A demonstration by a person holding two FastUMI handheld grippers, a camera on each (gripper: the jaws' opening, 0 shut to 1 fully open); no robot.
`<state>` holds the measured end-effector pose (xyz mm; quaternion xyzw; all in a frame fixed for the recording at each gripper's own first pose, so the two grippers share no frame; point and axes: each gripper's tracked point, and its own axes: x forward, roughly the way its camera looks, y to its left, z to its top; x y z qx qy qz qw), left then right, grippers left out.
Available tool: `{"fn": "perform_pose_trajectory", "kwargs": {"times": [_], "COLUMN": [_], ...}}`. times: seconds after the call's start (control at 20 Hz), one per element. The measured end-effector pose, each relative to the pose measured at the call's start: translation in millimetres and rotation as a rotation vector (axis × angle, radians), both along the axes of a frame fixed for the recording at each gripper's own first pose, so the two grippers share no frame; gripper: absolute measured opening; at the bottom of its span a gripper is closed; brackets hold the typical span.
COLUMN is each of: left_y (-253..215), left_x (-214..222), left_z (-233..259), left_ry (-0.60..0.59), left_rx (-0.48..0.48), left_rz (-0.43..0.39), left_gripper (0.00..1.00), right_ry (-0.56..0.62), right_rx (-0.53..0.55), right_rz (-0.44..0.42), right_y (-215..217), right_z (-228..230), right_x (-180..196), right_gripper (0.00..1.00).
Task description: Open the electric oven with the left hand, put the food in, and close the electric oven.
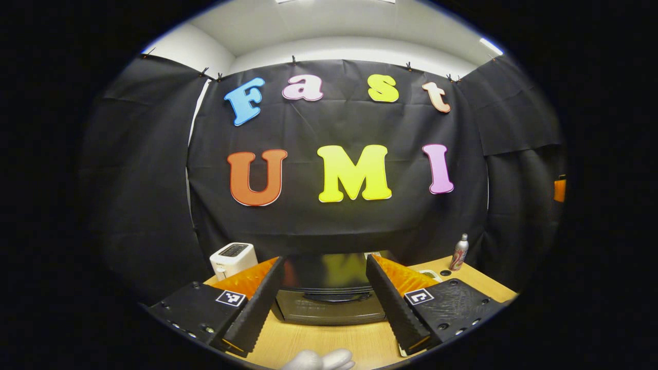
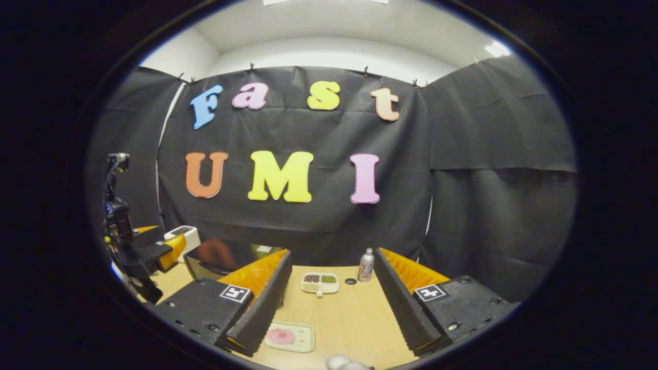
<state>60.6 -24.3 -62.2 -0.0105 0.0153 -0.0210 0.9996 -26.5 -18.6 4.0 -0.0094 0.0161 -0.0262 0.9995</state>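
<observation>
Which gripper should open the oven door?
The left gripper. It is open and points straight at the closed oven, whose handle sits between its fingers. The right gripper faces the table and food tray, with the oven off to its left.

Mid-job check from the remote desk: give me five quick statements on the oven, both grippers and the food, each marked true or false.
1. The oven door is shut. True.
2. The left gripper is clamped on the oven handle. False: it is open, short of the oven.
3. The right gripper holds the food. False: it is open and holds nothing.
4. A pink food item lies on a tray on the table. True.
5. The white toaster stands on top of the oven. False: it stands on the table beside it.
</observation>
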Motion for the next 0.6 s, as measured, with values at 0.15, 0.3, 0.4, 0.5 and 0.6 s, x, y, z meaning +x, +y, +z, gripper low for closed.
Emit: {"fn": "perform_pose_trajectory", "kwargs": {"times": [0.15,0.3,0.4,0.5,0.6], "left_y": [-9,-16,-23,-25,-27], "left_x": [26,54,72,86,100], "left_z": [-29,-59,-79,-99,-113], "left_ry": [0.038,0.084,0.111,0.156,0.179], "left_rx": [-0.006,0.005,0.010,0.012,0.010], "left_rz": [-0.028,-0.038,-0.051,-0.054,-0.052], "left_gripper": [0.96,0.96,0.97,0.97,0.97], "right_ry": [0.005,0.025,0.036,0.047,0.055], "right_rx": [-0.020,-0.035,-0.037,-0.045,-0.054], "right_rz": [-0.033,-0.055,-0.063,-0.071,-0.078], "right_y": [-8,-12,-13,-13,-14], "right_z": [0,-4,-7,-10,-12], "right_x": [-12,-18,-20,-22,-22], "right_gripper": [0.96,0.96,0.96,0.96,0.97]}}
